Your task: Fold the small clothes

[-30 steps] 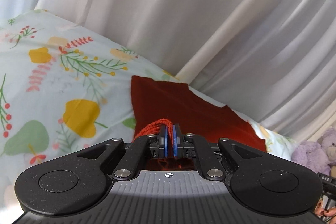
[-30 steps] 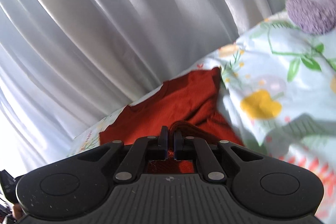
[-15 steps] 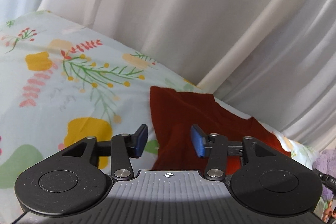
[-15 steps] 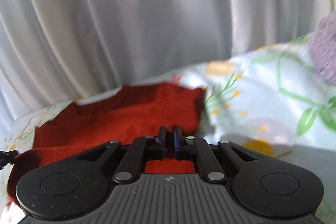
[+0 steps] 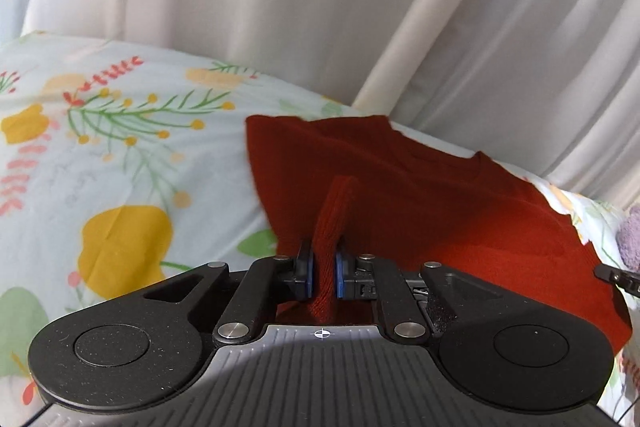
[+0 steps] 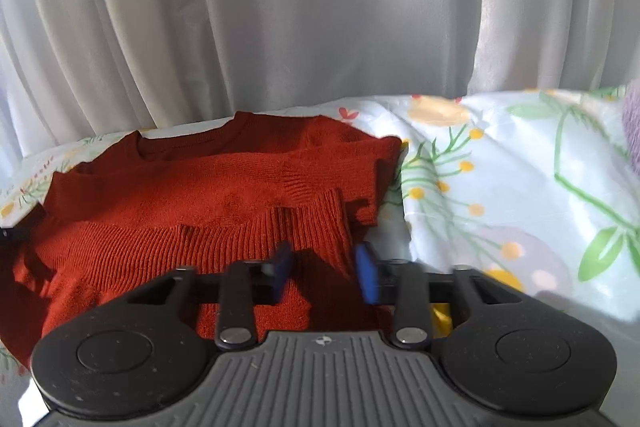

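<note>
A small rust-red knit sweater lies on a floral bedsheet, its neckline toward the curtain. My left gripper is shut on a raised fold of the sweater's ribbed fabric at its left side. In the right wrist view the sweater lies partly folded, its ribbed hem doubled over the body. My right gripper is open, its blue pads blurred, with the hem's right corner between the fingers and no grip on it.
White curtains hang close behind the bed. A purple plush toy sits at the right edge of the bed; it also shows in the right wrist view. Bare floral sheet lies right of the sweater.
My left gripper opened half a second ago and has now shut again on a fold of the sweater. My right gripper has let go of the hem and opened.
</note>
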`<state>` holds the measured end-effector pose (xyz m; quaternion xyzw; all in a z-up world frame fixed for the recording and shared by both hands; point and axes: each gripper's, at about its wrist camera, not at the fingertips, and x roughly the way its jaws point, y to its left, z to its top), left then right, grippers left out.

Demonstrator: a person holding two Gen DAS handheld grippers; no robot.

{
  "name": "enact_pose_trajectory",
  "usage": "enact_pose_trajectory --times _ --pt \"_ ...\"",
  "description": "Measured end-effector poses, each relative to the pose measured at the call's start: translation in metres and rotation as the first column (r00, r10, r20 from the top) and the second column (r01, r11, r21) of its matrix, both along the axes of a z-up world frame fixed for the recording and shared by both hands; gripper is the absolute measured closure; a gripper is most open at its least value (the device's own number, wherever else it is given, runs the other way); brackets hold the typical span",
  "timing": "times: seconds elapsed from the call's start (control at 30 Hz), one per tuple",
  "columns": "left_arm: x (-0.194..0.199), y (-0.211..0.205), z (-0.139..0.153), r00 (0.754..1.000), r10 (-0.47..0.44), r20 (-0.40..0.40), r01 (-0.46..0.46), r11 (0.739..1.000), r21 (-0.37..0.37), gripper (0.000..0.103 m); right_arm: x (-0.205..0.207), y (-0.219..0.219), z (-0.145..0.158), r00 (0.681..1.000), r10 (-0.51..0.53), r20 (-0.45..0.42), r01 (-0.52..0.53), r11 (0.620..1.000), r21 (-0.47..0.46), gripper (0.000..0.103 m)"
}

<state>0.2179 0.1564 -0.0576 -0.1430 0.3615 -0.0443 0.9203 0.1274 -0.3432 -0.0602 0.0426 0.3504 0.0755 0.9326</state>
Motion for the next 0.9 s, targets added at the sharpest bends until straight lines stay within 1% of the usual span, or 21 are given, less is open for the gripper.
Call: enact_pose_trajectory --times 0.03,0.1,0.17,0.23,0.27,0.33,0.37,0.4,0.43,0.5,0.57,0.63,0.7,0.8,0.9 --pt "0.001 -0.003 0.001 1.0 -0.018 -0.002 0.018 1.0 0.003 0.091 -0.003 0.002 0.002 1.0 0.011 0.018 -0.011 1.0 -0.007 0.096" --pt "0.006 -0.007 0.0 0.999 -0.032 -0.015 0.032 0.999 0.013 0.089 -0.007 0.005 0.005 0.998 0.053 0.035 -0.053 0.999 0.001 0.097" --pt "0.012 -0.006 -0.004 0.999 -0.015 -0.039 0.015 1.0 0.011 0.085 -0.005 0.008 0.004 0.997 0.066 0.033 -0.066 0.998 -0.002 0.097" --pt "0.016 -0.007 -0.006 0.999 -0.018 -0.048 0.018 1.0 0.0 0.084 0.002 0.006 0.0 0.999 0.046 0.004 -0.046 0.999 -0.001 0.094" --pt "0.017 -0.008 -0.006 0.999 -0.022 -0.047 0.022 1.0 0.009 0.085 0.005 0.005 -0.002 0.999 0.034 -0.011 -0.034 0.999 0.004 0.092" --pt "0.019 -0.012 -0.006 0.998 -0.035 -0.049 0.037 0.999 0.035 0.087 0.009 0.004 -0.006 0.999 0.028 -0.021 -0.028 1.0 0.011 0.092" --pt "0.02 -0.013 -0.006 0.998 -0.036 -0.051 0.038 0.999 0.036 0.09 0.01 0.005 -0.007 0.999 0.03 -0.021 -0.03 1.0 0.009 0.092" --pt "0.019 -0.013 -0.005 0.998 -0.032 -0.047 0.033 0.999 0.032 0.092 0.011 0.006 -0.007 0.999 0.032 -0.023 -0.032 0.999 0.003 0.092" --pt "0.018 -0.013 -0.001 0.999 -0.029 -0.034 0.03 0.999 0.027 0.092 0.011 0.008 -0.007 0.999 0.03 -0.019 -0.03 1.0 -0.006 0.094" --pt "0.012 -0.009 0.013 1.0 -0.016 0.014 0.016 1.0 0.023 0.093 0.008 0.012 -0.003 0.999 0.033 0.002 -0.033 0.999 -0.031 0.096" --pt "0.009 -0.004 0.033 0.998 -0.01 0.068 0.01 1.0 0.008 0.093 0.0 0.016 0.011 0.997 0.042 0.06 -0.039 0.997 -0.061 0.097" --pt "0.008 -0.001 0.053 0.993 -0.001 0.119 0.001 1.0 0.002 0.093 -0.007 0.017 0.031 0.991 0.043 0.126 -0.036 0.998 -0.056 0.097" --pt "0.009 0.0 0.071 0.986 0.009 0.165 -0.011 1.0 0.012 0.093 -0.009 0.018 0.051 0.982 0.04 0.187 -0.03 0.998 -0.055 0.097" --pt "0.022 0.002 0.091 0.976 0.022 0.218 -0.026 1.0 0.015 0.093 -0.001 0.022 0.073 0.967 0.029 0.252 -0.015 0.998 -0.06 0.097" --pt "0.039 0.001 0.102 0.968 0.037 0.248 -0.049 0.998 0.042 0.093 0.016 0.027 0.085 0.959 0.014 0.285 0.007 0.997 -0.073 0.097"
